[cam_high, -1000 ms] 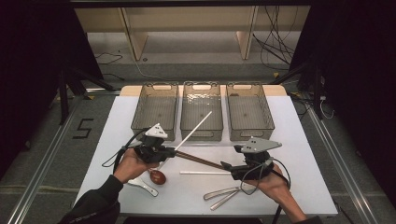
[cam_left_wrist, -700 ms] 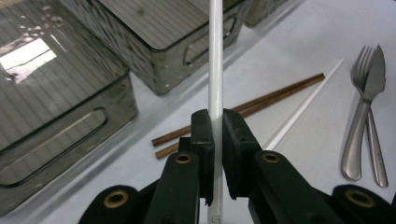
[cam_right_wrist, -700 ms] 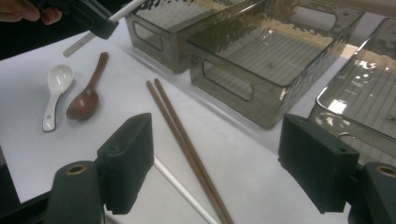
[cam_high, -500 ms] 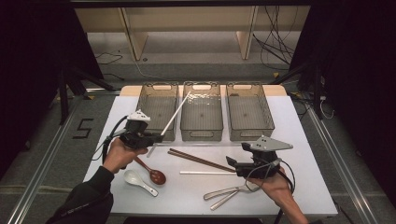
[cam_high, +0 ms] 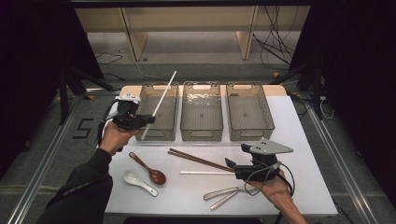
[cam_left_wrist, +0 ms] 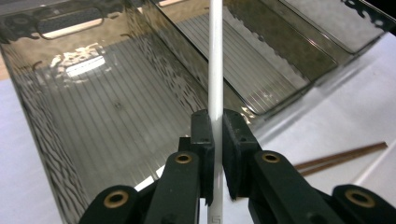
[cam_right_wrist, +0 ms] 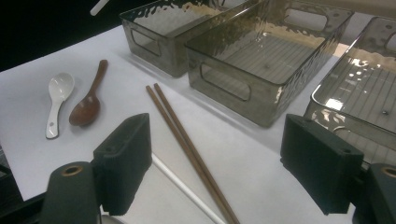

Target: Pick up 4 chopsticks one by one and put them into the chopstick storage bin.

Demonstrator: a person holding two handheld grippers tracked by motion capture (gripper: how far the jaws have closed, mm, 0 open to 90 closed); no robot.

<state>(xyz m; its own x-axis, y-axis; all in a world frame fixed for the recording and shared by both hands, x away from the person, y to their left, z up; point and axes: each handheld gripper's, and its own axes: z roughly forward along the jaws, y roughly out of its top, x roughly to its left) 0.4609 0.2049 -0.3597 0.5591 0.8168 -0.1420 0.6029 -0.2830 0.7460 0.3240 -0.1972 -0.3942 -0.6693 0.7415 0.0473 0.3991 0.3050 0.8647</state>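
left gripper point(cam_high: 148, 119): pinching white chopstick point(cam_high: 159, 102), tilted up over left bin point(cam_high: 161, 135) | right gripper point(cam_high: 229, 164): jaws spread, holding nothing, beside brown chopsticks point(cam_high: 198, 159) on the table point(cam_high: 303, 154)

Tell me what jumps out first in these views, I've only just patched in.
The left gripper is shut on a white chopstick that slants up over the left bin, one of three smoky bins across the back of the white table. At the front, the right gripper is open, its jaws wide by the brown chopsticks and a second white chopstick.
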